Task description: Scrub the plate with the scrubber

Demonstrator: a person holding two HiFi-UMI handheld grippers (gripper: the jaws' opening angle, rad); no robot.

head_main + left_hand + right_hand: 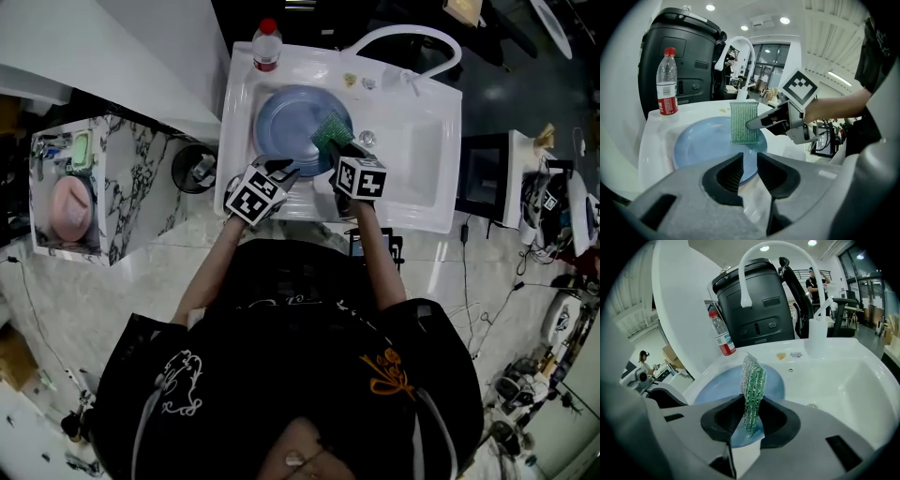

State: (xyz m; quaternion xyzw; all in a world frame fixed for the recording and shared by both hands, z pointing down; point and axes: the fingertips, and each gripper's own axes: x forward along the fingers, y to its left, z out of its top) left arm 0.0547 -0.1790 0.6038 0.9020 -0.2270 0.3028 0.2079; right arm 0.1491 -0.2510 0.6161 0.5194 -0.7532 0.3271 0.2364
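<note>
Presently the blue plate [286, 127] lies flat in the left part of the white sink [417, 159], its face up. The right claw [751, 405] is clamped on the green scrubber [753, 380], which stands on edge between the two jaws with its upper part projecting beyond them. Seen from the head view, the scrubber sits over the plate's right rim; from the left gripper view it hangs as an upright pad above the far right part of the plate. Whether pad and plate touch cannot be told.

The left claw [749, 171] is at the plate's near rim. Its jaws stand a narrow gap apart with nothing between them; the blue rim shows through that gap, lying beyond the jaws.

A clear bottle [267, 45] with red cap and red label stands upright on the sink's far left corner, just beyond the plate. A white arched faucet [403, 39] rises at the far side, right of the bottle
</note>
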